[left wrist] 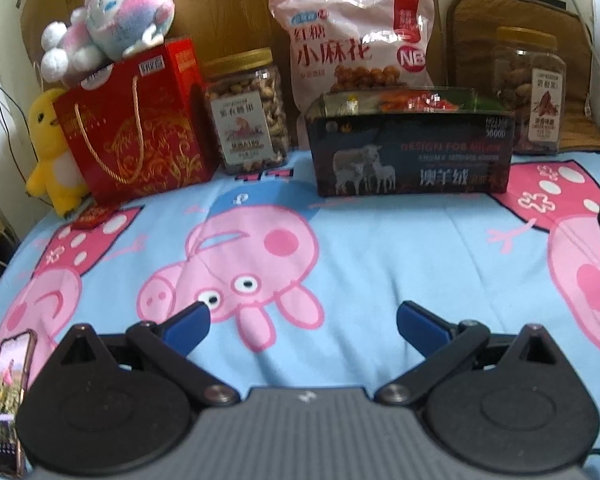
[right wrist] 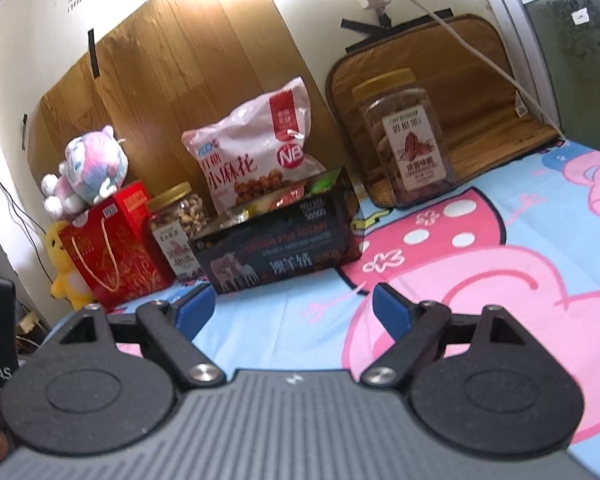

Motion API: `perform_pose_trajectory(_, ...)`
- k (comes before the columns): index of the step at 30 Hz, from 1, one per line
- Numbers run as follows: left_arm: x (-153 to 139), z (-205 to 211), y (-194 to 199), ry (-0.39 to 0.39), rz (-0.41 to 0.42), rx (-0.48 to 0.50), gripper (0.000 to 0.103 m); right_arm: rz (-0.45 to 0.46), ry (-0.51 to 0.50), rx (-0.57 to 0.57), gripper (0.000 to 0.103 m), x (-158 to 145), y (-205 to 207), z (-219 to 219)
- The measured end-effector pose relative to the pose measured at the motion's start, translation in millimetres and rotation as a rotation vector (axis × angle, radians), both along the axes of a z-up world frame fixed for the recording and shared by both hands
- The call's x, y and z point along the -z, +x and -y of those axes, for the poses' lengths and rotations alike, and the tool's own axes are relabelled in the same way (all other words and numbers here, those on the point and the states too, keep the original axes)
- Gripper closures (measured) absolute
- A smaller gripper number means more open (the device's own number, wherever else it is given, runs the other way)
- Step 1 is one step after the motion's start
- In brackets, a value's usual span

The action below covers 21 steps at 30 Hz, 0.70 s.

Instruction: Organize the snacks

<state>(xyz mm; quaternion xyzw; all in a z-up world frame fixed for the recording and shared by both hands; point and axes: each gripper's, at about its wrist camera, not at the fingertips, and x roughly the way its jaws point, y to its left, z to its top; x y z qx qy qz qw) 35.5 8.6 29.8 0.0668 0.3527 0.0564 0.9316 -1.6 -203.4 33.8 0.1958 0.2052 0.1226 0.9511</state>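
Both grippers hover low over the cartoon-pig bedsheet (left wrist: pixel 360 240), left gripper (left wrist: pixel 302 320) and right gripper (right wrist: pixel 294 306) spread wide, holding nothing. Ahead, the dark open cardboard box (left wrist: pixel 412 152) holds light, crinkly packets. Behind it, the soft pink snack bag (left wrist: pixel 356 40) will slump; pinch its top. The clear gold-lidded nut jar (left wrist: pixel 246 112) looks rigid, slick: grip mid-body.

Red gift bag (left wrist: pixel 136 128), pink snack bag (left wrist: pixel 352 40), cartoon-pig sheet (left wrist: pixel 380 240)

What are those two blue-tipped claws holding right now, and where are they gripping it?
Nothing. The left gripper and right gripper are both open, with only the cartoon bedsheet between their fingers. The snacks stand untouched further back.
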Motion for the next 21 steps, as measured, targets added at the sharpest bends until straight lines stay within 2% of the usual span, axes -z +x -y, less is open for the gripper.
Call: perform_pose_trajectory(21,-30.9,-2.2,-6.2,0.034,0.093,-0.023,0.0,0.04,-0.011,-0.032,0.015,-22.3,-5.2,-4.0)
